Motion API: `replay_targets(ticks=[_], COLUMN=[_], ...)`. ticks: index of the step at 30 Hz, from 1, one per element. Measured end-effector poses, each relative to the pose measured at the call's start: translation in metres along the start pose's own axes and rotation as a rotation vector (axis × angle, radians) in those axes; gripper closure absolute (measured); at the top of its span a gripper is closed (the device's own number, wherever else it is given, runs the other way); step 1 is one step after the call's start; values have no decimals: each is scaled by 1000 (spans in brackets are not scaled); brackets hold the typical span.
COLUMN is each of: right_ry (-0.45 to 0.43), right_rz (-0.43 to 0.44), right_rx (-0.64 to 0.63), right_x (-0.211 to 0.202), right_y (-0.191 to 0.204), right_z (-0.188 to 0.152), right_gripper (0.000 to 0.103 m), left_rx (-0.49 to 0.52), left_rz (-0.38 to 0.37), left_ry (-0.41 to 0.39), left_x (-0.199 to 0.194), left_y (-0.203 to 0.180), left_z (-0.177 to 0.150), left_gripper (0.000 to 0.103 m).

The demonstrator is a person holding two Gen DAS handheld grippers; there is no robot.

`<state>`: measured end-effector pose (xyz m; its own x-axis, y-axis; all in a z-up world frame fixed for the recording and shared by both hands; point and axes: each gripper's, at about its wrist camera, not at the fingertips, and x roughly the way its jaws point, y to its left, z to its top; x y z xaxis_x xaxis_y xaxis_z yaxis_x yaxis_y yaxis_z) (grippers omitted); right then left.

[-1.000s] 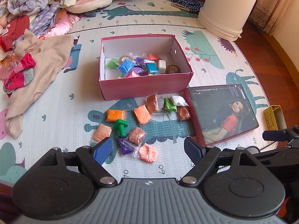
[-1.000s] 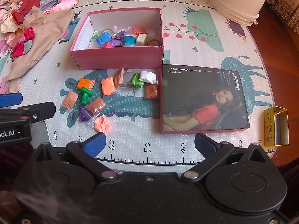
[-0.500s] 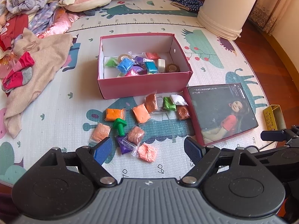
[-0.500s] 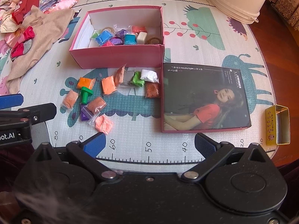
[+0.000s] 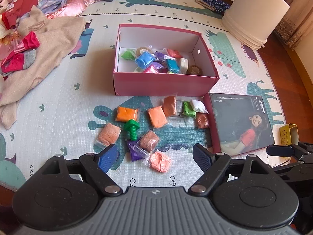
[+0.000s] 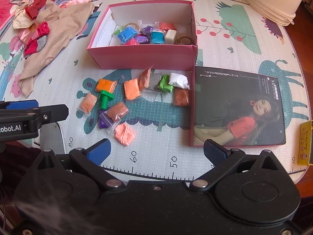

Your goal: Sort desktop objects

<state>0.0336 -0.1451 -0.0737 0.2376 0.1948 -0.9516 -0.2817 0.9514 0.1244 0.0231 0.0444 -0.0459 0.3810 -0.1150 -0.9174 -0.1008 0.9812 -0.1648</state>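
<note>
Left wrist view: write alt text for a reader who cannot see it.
An open left gripper hovers over a play mat strewn with small bags of coloured clay and a green toy bolt. Beyond them, a pink box holds more bags; its lid lies to the right.

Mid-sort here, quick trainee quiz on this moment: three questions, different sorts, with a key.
1. True or false: the left gripper holds a clay bag.
2. The green plastic bolt lies: A) in the pink box B) on the play mat C) on the box lid.
3. Fill in: the bag touching the lid's left edge, below the white bag, is ____.

Key: 1 false, jaws open and empty; 2 B; 3 brown.
</note>
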Motion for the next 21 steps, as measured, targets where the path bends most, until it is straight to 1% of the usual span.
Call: replay_targets(ticks=[3, 5, 9, 12, 16, 19, 21], right_ry=[14, 24, 42, 5, 31, 56, 75], right_rz=[9, 14, 26, 41, 53, 39, 32], right_rx=[-44, -73, -132, -212, -302, -386, -439], right_x=[17, 28, 51, 59, 81, 97, 108], right_y=[8, 13, 23, 33, 44, 55, 63], right_z=[-1, -1, -2, -2, -3, -6, -9], right_gripper=[1, 1, 1, 1, 1, 1, 1], left_rx=[-52, -76, -125, -124, -107, -115, -115], left_rz=[-15, -16, -42, -35, -13, -11, -1], left_ry=[12, 24, 57, 80, 143, 165, 163], left_x=[12, 20, 38, 51, 72, 82, 85], left_y=[16, 23, 34, 39, 39, 40, 40], left_z=[0, -2, -6, -9, -12, -11, -8], left_gripper=[19, 19, 19, 19, 19, 19, 19])
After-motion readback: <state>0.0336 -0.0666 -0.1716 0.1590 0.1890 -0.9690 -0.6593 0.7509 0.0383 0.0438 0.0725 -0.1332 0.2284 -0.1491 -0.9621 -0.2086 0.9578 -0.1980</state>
